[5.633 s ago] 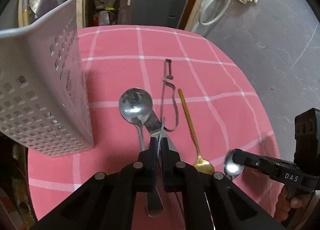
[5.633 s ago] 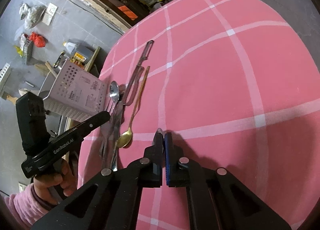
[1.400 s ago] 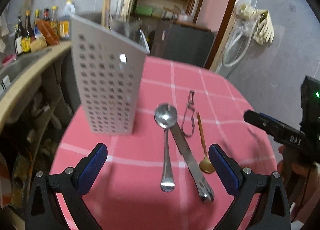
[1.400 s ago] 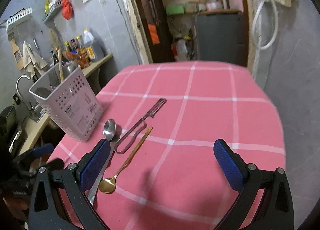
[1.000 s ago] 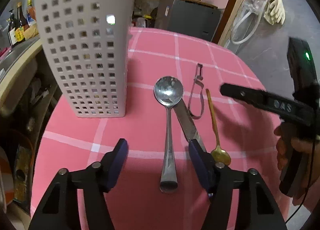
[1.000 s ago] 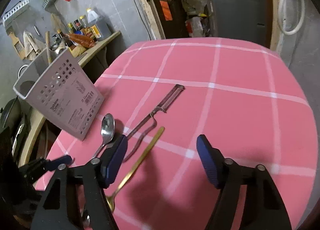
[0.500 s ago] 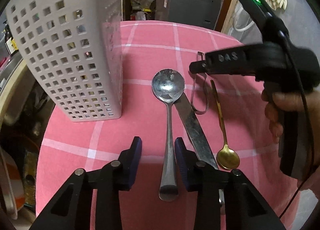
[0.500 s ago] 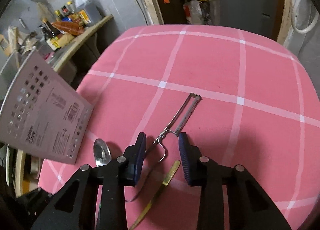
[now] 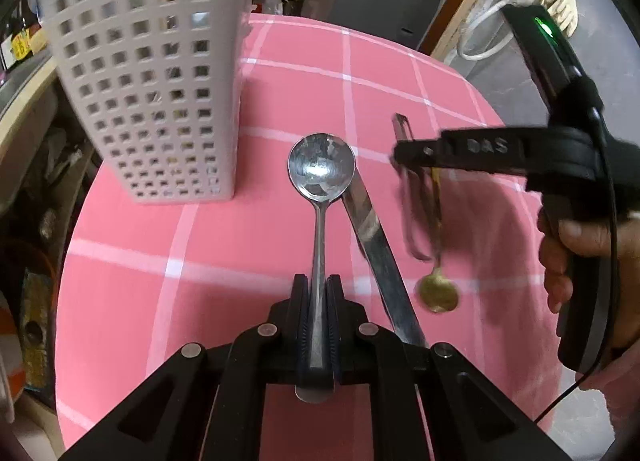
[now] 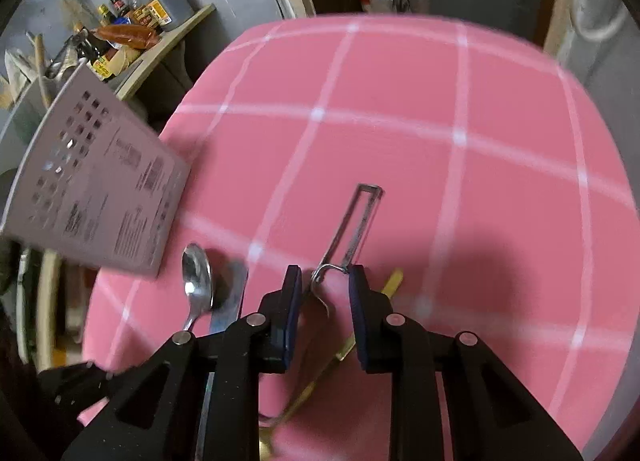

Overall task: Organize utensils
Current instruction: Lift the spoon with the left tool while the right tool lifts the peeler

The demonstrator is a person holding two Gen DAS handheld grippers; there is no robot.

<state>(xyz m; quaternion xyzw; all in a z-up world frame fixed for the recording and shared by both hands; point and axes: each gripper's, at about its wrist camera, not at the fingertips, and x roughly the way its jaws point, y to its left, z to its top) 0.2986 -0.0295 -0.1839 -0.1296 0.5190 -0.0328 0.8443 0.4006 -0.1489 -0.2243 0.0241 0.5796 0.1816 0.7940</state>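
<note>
Left gripper (image 9: 317, 293) clamped on stiff, slippery steel spoon (image 9: 321, 177) at mid-handle. Right gripper (image 10: 324, 281) half open around thin wire peeler (image 10: 352, 229); light, grip at neck.

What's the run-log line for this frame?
left gripper: shut on silver spoon handle | right gripper: open, straddling peeler | gold spoon, knife: on table | basket: upright

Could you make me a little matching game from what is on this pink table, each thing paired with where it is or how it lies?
Things:
1. silver spoon
2. peeler
3. gold spoon
4. perforated basket

States:
a. stands upright
b. handle clamped in the left gripper
c. between the right gripper's open fingers
d. lies free, bowl nearest the left wrist camera

Pairs: 1-b, 2-c, 3-d, 4-a
</note>
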